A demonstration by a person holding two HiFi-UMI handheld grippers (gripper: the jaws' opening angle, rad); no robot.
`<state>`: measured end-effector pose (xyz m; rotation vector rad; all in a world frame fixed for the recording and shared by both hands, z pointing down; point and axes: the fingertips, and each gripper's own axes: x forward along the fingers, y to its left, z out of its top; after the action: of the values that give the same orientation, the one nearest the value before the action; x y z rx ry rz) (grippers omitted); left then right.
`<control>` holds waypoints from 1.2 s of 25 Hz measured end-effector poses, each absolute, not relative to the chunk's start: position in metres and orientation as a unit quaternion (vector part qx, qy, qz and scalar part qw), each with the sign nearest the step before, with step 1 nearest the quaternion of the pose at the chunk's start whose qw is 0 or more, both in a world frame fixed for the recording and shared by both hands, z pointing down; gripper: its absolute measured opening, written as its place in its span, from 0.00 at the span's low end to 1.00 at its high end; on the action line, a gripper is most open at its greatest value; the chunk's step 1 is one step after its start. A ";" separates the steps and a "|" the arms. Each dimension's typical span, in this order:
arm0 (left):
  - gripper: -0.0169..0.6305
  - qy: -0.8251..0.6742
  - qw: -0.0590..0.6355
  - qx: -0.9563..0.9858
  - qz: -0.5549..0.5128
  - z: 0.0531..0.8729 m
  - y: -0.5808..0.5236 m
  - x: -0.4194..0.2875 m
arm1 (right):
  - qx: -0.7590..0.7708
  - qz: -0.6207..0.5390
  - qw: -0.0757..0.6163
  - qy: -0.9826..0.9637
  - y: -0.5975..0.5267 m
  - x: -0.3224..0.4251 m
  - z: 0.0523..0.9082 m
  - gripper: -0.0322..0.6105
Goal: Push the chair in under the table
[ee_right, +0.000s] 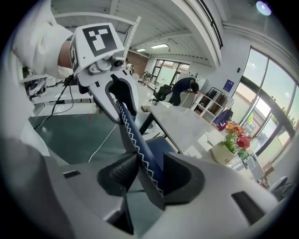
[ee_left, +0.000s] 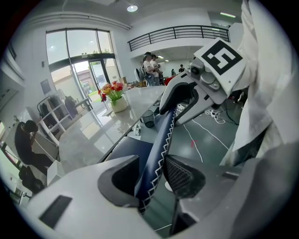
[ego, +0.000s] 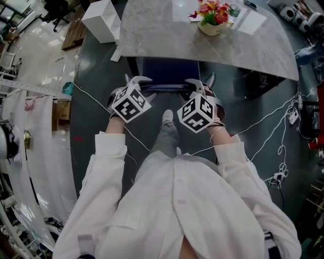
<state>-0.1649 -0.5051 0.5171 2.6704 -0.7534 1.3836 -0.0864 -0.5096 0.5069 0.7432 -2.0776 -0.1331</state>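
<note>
The chair (ego: 168, 72) is dark blue. Most of its seat is already under the table (ego: 212, 48). Only the near part of the seat and the top edge of the back stick out on our side. That edge has white zigzag stitches along it.

We have the edge at both ends. The left tongs (ego: 139, 83) are at the left end. In the left gripper view the edge stands between the two jaws. The jaws are wide, and the edge sits loose between them, just beside the rough pad (ee_left: 183, 175). The right tongs (ego: 202, 83) are at the right end. In the right gripper view the jaws are closed on the edge, and the rough pad (ee_right: 119, 173) presses on the stitches. Both tongs point down and away from us, toward the table.

The table has a pale grey top. A pot (ego: 210, 29) with red and yellow flowers (ego: 213, 10) stands on it, beyond the chair. A white box (ego: 104, 20) stands on the floor (ego: 101, 101) by the table's left corner. The floor is dark, and thin white cables (ego: 273, 129) lie across it, mostly on the right.

Near us we see our white sleeves (ego: 109, 152) behind the tongs. One pale shoe (ego: 167, 117) is on the floor between them. Far back in the left gripper view some people (ee_left: 150, 70) stand beyond the table.
</note>
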 end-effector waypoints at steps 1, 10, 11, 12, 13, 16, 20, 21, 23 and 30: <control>0.28 -0.244 0.022 0.860 0.447 0.517 -0.510 -0.166 | 0.302 -0.055 0.448 -0.839 -0.514 -0.088 0.507 0.31; 0.29 -0.239 0.027 0.862 0.446 0.516 -0.536 -0.171 | 0.303 -0.049 0.448 -0.840 -0.540 -0.093 0.506 0.31; 0.29 -0.239 0.027 0.862 0.445 0.517 -0.538 -0.171 | 0.303 -0.049 0.448 -0.840 -0.542 -0.093 0.506 0.31; 0.29 -0.240 0.026 0.862 0.445 0.517 -0.540 -0.171 | 0.302 -0.050 0.448 -0.840 -0.544 -0.093 0.507 0.31; 0.29 -0.241 0.026 0.862 0.445 0.517 -0.541 -0.171 | 0.302 -0.050 0.449 -0.840 -0.545 -0.093 0.507 0.31; 0.29 -0.246 0.025 0.862 0.443 0.516 -0.543 -0.172 | 0.301 -0.049 0.449 -0.840 -0.547 -0.094 0.507 0.31; 0.29 -0.249 0.031 0.861 0.443 0.517 -0.543 -0.173 | 0.299 -0.048 0.449 -0.841 -0.546 -0.095 0.507 0.31; 0.29 -0.248 0.032 0.861 0.444 0.517 -0.542 -0.173 | 0.298 -0.046 0.449 -0.841 -0.546 -0.095 0.507 0.31; 0.29 -0.245 0.037 0.861 0.445 0.518 -0.541 -0.174 | 0.295 -0.042 0.451 -0.842 -0.544 -0.096 0.508 0.31; 0.30 -0.244 0.046 0.861 0.444 0.519 -0.533 -0.180 | 0.294 -0.048 0.451 -0.841 -0.535 -0.103 0.508 0.31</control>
<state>-0.1804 -0.5326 0.5194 2.6276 -0.7435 1.3556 -0.1026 -0.5348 0.5077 0.7271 -2.0793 -0.1197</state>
